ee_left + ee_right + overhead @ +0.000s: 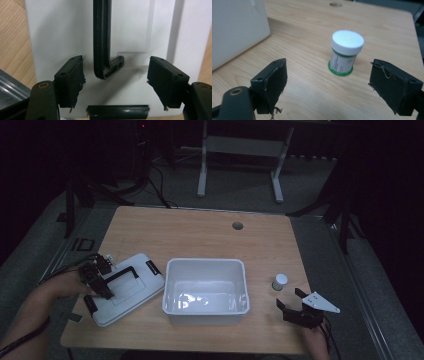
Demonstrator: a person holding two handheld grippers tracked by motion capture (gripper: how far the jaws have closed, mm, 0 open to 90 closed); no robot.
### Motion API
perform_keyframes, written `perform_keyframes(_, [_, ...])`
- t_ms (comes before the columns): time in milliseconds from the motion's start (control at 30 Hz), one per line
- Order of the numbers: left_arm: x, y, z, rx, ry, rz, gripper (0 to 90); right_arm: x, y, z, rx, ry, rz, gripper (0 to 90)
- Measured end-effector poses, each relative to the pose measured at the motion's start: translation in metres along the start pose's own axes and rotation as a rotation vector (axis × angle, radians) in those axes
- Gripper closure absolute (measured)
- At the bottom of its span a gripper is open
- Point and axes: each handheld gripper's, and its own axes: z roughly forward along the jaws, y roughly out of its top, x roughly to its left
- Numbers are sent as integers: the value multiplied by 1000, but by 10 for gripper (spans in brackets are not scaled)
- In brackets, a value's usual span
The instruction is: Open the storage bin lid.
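Left gripper (100, 282) hovers over the white lid (127, 290), jaws spread on either side of its black handle (103, 50) without touching it. Right gripper (295, 305) stands spread too, the small jar (345, 52) at its 12 o'clock on the counter (200, 235). White bin (206, 290) sits between them.

Lid (129, 290): white, flat on the table left of the bin, black handle (103, 50) folded down on it.
Jar (344, 53): small, white cap, green base, upright right of the bin.
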Motion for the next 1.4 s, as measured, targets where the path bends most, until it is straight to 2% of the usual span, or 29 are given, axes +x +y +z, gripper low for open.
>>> perform_keyframes(167, [-2, -1, -1, -12, -3, 7, 289, -3, -1, 1, 80, -17, 3, 143])
perform_keyframes(233, [-2, -1, -2, -7, -6, 6, 288, -3, -1, 2, 109, -15, 2, 143])
perform_keyframes(333, [-2, -2, -1, 1, -5, 6, 289, -1, 1, 1, 157, -37, -3, 147])
perform_keyframes(400, [-2, -3, 0, 9, -6, 3, 288, -3, 5, 2, 200, -13, 2, 150])
perform_keyframes(500, [-3, -5, 2, 40, -7, 12, 289, -6, 11, 2, 272, 3, -24, 160])
perform_keyframes(700, [-1, -8, -2, 34, -15, 2, 289, -17, 25, 3, 465, 35, -63, 140])
perform_keyframes(867, [-2, -9, -6, 37, -4, 12, 289, -23, 34, 6, 640, 68, -92, 133])
perform_keyframes(1067, [-3, -10, -3, 57, -2, 17, 289, -28, 45, 8, 793, 98, -127, 133])
perform_keyframes(1200, [-3, -10, -2, 59, -7, 16, 289, -29, 49, 11, 904, 120, -173, 133])
perform_keyframes(1400, [-4, -9, -4, 59, -11, 14, 289, -30, 56, 18, 997, 167, -261, 132])
